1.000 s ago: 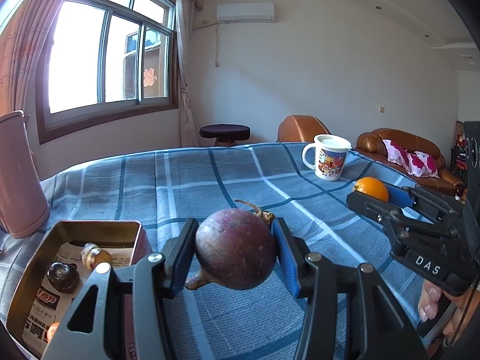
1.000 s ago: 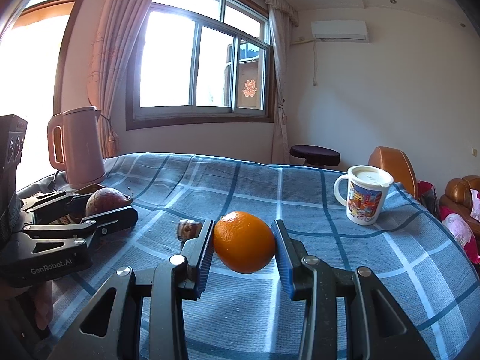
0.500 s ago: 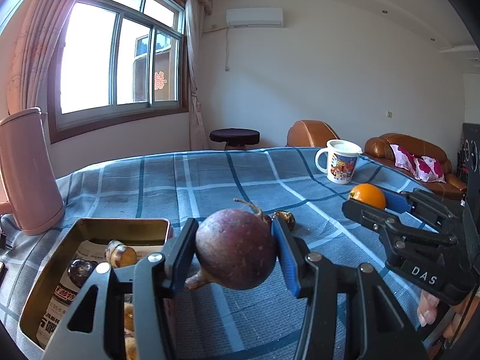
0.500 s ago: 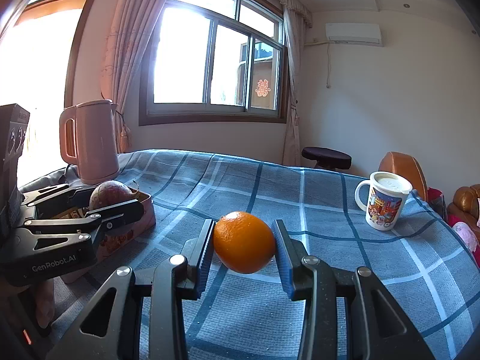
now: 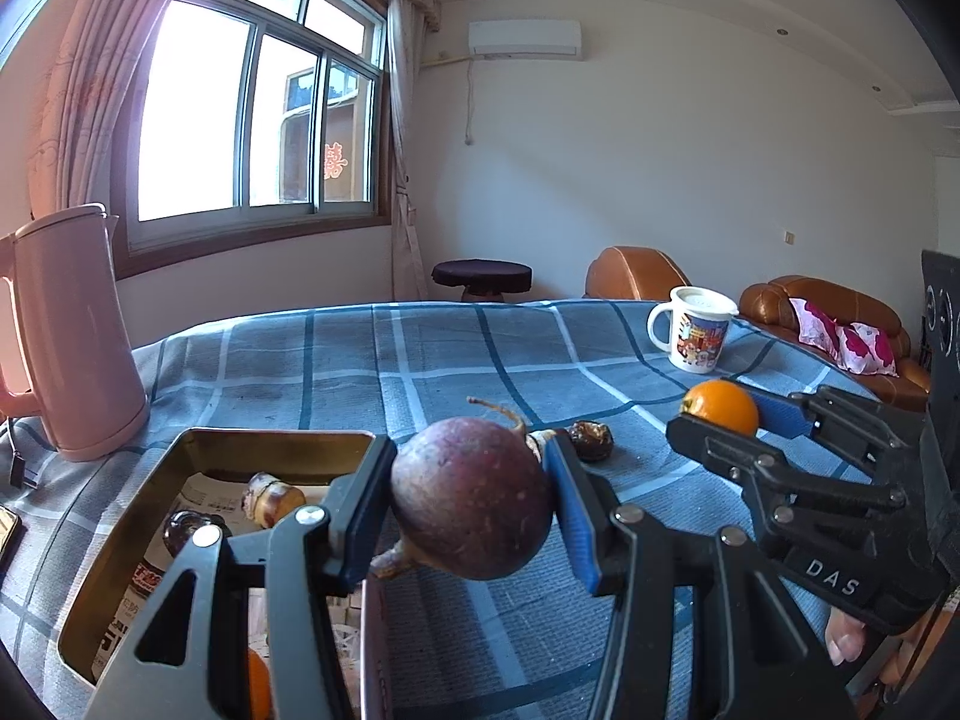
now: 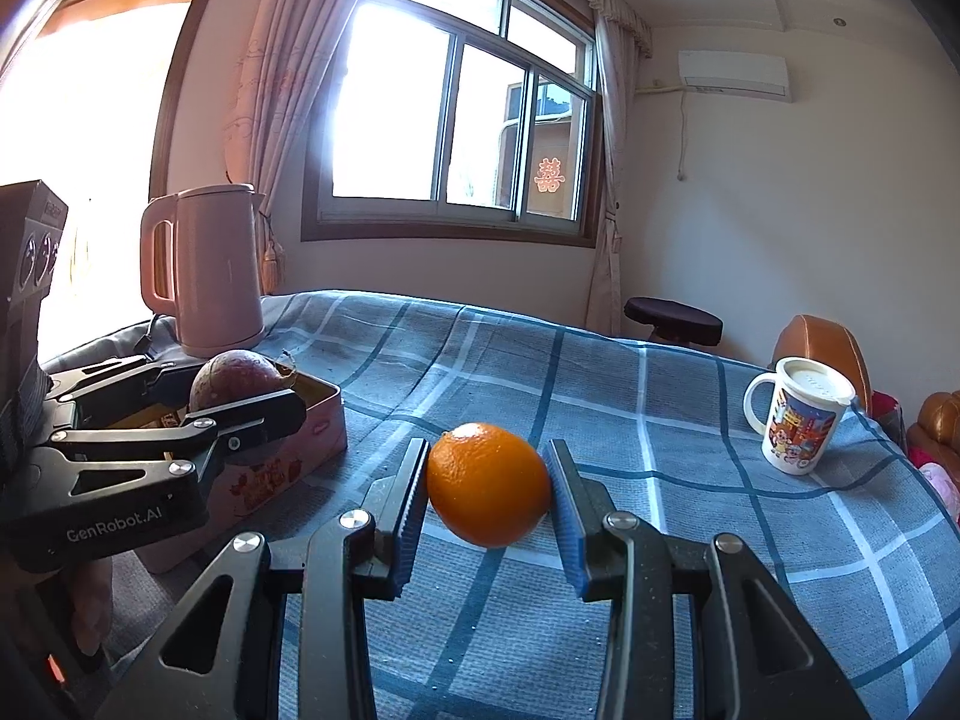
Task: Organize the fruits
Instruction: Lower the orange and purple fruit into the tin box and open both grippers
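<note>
My left gripper (image 5: 471,516) is clamped on the passion fruit (image 5: 471,498), tin (image 5: 120,570) just below-left of it. Right gripper (image 6: 489,495) pinches the orange (image 6: 487,485). I'd center over the tin and lower before letting go, clear of its rim.

Two tongs (image 5: 471,510) (image 6: 487,501), one passion fruit (image 5: 474,495), one orange (image 6: 487,485), one tin (image 5: 198,450), one mug (image 6: 801,417), one kettle (image 6: 207,270).
</note>
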Motion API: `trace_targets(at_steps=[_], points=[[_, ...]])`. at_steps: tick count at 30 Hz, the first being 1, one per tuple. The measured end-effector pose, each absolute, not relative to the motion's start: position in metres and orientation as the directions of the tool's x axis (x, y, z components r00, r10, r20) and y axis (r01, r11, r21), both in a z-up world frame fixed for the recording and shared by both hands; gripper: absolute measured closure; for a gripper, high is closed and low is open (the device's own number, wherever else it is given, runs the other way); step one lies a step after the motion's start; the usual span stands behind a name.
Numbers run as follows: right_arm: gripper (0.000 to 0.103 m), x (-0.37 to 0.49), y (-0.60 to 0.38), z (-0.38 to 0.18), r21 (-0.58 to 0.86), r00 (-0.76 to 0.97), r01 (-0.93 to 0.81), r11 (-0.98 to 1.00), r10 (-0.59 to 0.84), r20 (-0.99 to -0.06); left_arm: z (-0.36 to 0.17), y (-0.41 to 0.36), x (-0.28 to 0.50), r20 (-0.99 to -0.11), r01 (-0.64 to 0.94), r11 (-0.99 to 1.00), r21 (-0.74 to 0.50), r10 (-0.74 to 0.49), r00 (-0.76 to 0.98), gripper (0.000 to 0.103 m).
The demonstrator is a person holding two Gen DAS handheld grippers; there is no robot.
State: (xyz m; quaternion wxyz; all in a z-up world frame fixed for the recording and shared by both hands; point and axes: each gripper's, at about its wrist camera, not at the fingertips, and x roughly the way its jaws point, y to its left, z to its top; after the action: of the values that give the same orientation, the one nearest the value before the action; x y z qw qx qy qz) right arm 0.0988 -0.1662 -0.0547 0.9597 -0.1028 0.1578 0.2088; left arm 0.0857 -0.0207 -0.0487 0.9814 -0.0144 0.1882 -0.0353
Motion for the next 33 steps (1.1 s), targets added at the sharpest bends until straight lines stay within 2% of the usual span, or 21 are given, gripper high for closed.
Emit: trace_targets(at_steps=[20,33], points=[[0.063,0.105,-0.12,-0.058,-0.145,0.816,-0.518,0.843,0.436,-0.379,-0.049,0.023,0.075,-0.366,-0.022,0.997,-0.078,-0.008,0.93,0.05],[0.063,0.112,-0.073,-0.054,-0.132,0.75,-0.611,0.781,0.517,-0.412,-0.049,0.062,0.071,-0.398,-0.099,0.99,-0.101,0.051,0.916,0.05]])
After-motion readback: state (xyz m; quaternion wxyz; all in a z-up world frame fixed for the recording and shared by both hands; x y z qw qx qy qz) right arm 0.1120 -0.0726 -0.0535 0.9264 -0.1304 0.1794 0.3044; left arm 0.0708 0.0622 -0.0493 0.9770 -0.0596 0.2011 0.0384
